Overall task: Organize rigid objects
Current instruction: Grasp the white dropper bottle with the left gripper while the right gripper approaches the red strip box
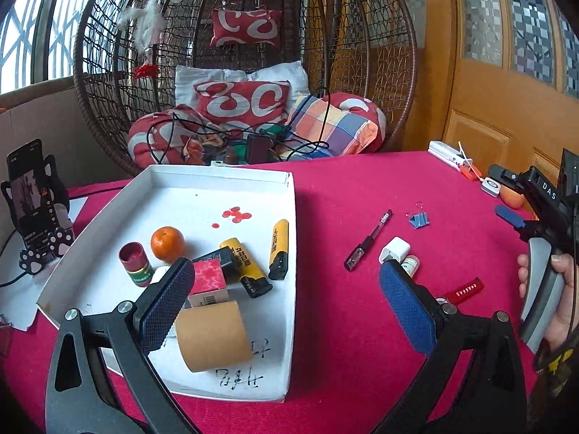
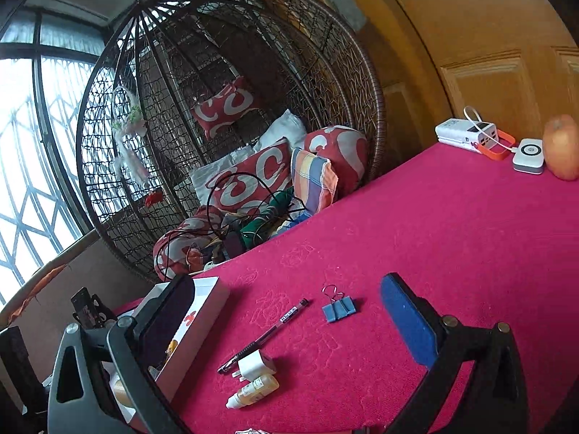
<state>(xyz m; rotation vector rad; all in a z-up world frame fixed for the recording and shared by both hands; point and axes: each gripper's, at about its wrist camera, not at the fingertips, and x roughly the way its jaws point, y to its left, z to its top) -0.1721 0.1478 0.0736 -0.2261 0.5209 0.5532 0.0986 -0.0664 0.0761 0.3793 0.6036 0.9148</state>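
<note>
A white tray (image 1: 108, 213) on the red table holds an orange (image 1: 167, 243), a red-capped bottle (image 1: 134, 263), two yellow-black lighters (image 1: 278, 247), a pink box (image 1: 209, 278) and a brown tape roll (image 1: 213, 336). My left gripper (image 1: 289, 303) is open and empty, its left finger over the tray. On the cloth lie a black pen (image 1: 367, 239), a blue binder clip (image 1: 419, 219), a white charger (image 1: 394, 249), a small dropper bottle (image 1: 410, 264) and a red tag (image 1: 465, 288). My right gripper (image 2: 289, 329) is open and empty above the pen (image 2: 267, 332), clip (image 2: 338, 309), charger (image 2: 255, 363) and bottle (image 2: 253, 390).
A phone on a paw-shaped stand (image 1: 30, 202) sits left of the tray. A power bank (image 2: 466, 133), a small white device (image 2: 528, 155) and an apple (image 2: 562, 146) are at the table's far right. A wicker hanging chair with cushions (image 1: 246, 101) stands behind the table.
</note>
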